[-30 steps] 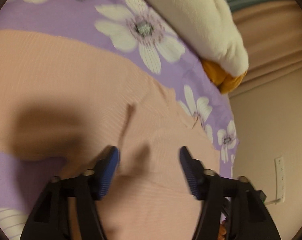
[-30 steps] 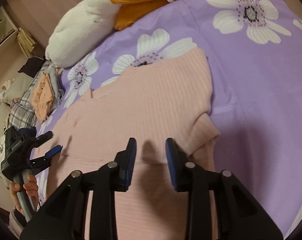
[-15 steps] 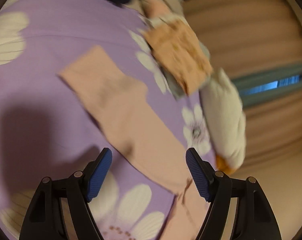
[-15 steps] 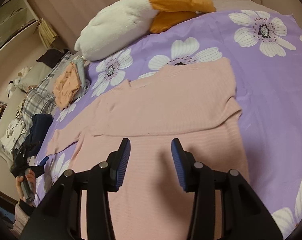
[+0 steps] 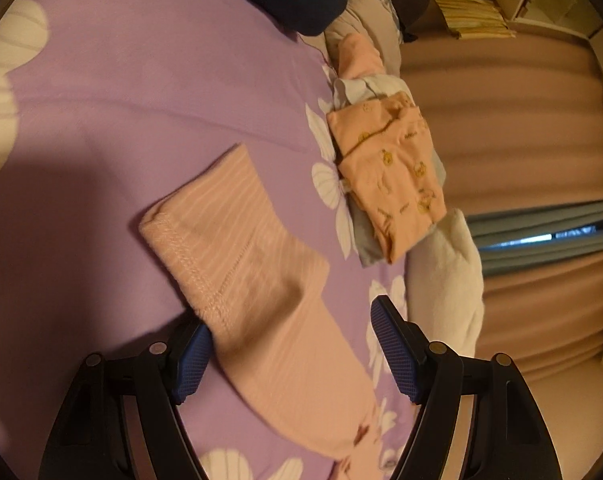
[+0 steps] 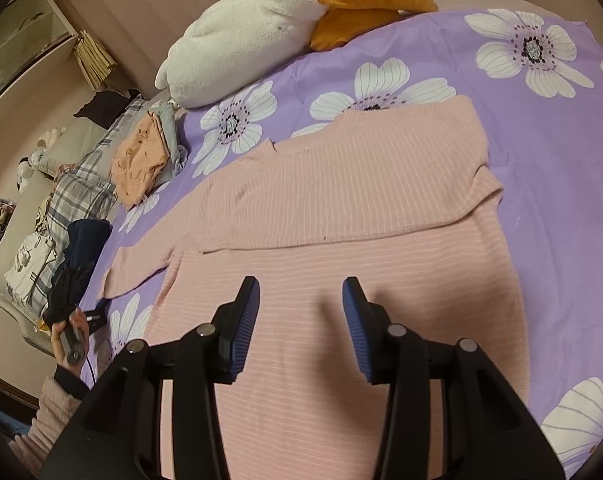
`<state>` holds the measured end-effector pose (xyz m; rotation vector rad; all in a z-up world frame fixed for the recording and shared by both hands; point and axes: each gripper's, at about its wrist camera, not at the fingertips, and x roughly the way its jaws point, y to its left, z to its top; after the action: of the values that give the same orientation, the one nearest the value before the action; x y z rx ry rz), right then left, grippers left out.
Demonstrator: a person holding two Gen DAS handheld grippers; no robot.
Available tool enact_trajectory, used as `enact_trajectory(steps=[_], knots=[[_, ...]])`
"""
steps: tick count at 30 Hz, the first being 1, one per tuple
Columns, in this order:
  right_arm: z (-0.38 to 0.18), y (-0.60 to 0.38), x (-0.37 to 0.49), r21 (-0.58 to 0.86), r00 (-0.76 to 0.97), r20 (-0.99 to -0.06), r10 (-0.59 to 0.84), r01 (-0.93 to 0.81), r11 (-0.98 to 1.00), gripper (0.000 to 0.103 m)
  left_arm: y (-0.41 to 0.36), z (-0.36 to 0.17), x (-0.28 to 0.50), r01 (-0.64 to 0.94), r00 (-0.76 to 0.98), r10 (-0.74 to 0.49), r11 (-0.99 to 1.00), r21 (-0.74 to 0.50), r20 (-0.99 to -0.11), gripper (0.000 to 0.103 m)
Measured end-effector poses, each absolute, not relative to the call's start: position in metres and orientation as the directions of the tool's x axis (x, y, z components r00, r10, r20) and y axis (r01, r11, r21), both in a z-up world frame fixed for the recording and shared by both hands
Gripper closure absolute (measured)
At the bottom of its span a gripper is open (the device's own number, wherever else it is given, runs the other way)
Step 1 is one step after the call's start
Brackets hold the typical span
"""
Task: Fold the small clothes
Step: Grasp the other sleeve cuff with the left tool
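Observation:
A pink ribbed sweater (image 6: 341, 216) lies flat on the purple flowered bedspread (image 6: 561, 152), its right sleeve folded across the chest. Its left sleeve (image 5: 237, 236) stretches out flat, cuff end away from me in the left wrist view; it also shows in the right wrist view (image 6: 137, 260). My left gripper (image 5: 291, 354) is open, its jaws on either side of the sleeve just above it, holding nothing. It shows small at the left in the right wrist view (image 6: 95, 316). My right gripper (image 6: 299, 320) is open and empty above the sweater's lower body.
A stack of folded small clothes, orange one on top (image 5: 393, 176) (image 6: 139, 160), lies at the bed's edge. A white and orange plush toy (image 6: 269, 20) lies behind the sweater. A dark garment (image 6: 85, 240) and plaid pillows (image 6: 81, 192) lie at the left.
My left gripper has left the sweater's body and swung out to the left sleeve, closing in on its cuff. My right gripper has opened wider and drawn back over the lower body.

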<state>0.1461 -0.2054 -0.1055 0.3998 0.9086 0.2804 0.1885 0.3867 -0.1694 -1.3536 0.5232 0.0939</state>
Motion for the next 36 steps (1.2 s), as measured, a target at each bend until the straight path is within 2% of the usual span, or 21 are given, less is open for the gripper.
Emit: enact_trajectory(steps=[3, 4, 5, 6, 8, 10, 14, 23, 29, 36], knots=[[-0.109, -0.202, 0.146, 0.434, 0.579, -0.717, 0.389, -0.066, 0.898, 0.058, 0.397, -0.17, 0.191, -0.38, 0.884, -0.2, 0.224, -0.898, -0.424, 0.029], [-0.11, -0.202, 0.146, 0.43, 0.577, -0.72, 0.386, -0.066, 0.9, 0.058, 0.4, -0.17, 0.19, -0.394, 0.88, -0.187, 0.226, -0.891, -0.436, 0.034], [-0.111, -0.202, 0.147, 0.43, 0.575, -0.721, 0.387, -0.067, 0.9, 0.057, 0.403, -0.17, 0.188, -0.417, 0.873, -0.167, 0.229, -0.88, -0.457, 0.046], [-0.112, -0.202, 0.147, 0.43, 0.573, -0.723, 0.387, -0.066, 0.9, 0.056, 0.405, -0.171, 0.188, -0.437, 0.864, -0.158, 0.239, -0.867, -0.479, 0.053], [-0.114, -0.201, 0.147, 0.429, 0.57, -0.725, 0.387, -0.065, 0.901, 0.055, 0.41, -0.174, 0.185, -0.479, 0.841, -0.141, 0.254, -0.84, -0.523, 0.083], [-0.117, -0.2, 0.147, 0.429, 0.565, -0.73, 0.385, -0.06, 0.901, 0.055, 0.413, -0.177, 0.183, -0.513, 0.821, -0.129, 0.263, -0.817, -0.557, 0.094], [-0.121, -0.201, 0.145, 0.445, 0.552, -0.732, 0.399, -0.056, 0.894, 0.054, 0.411, -0.165, 0.181, -0.549, 0.782, -0.117, 0.335, -0.766, -0.612, 0.098], [-0.116, -0.204, 0.13, 0.459, 0.568, -0.711, 0.414, -0.071, 0.886, 0.051, 0.357, -0.077, 0.197, -0.403, 0.814, -0.113, 0.596, -0.694, -0.57, 0.099], [-0.111, -0.212, 0.12, 0.449, 0.585, -0.699, 0.412, -0.09, 0.889, 0.051, 0.268, -0.019, 0.221, -0.25, 0.822, -0.131, 0.792, -0.557, -0.555, 0.099], [-0.111, -0.234, 0.109, 0.473, 0.607, -0.678, 0.414, -0.071, 0.878, 0.049, 0.13, 0.002, 0.256, -0.021, 0.777, -0.241, 0.914, -0.405, -0.582, 0.099]])
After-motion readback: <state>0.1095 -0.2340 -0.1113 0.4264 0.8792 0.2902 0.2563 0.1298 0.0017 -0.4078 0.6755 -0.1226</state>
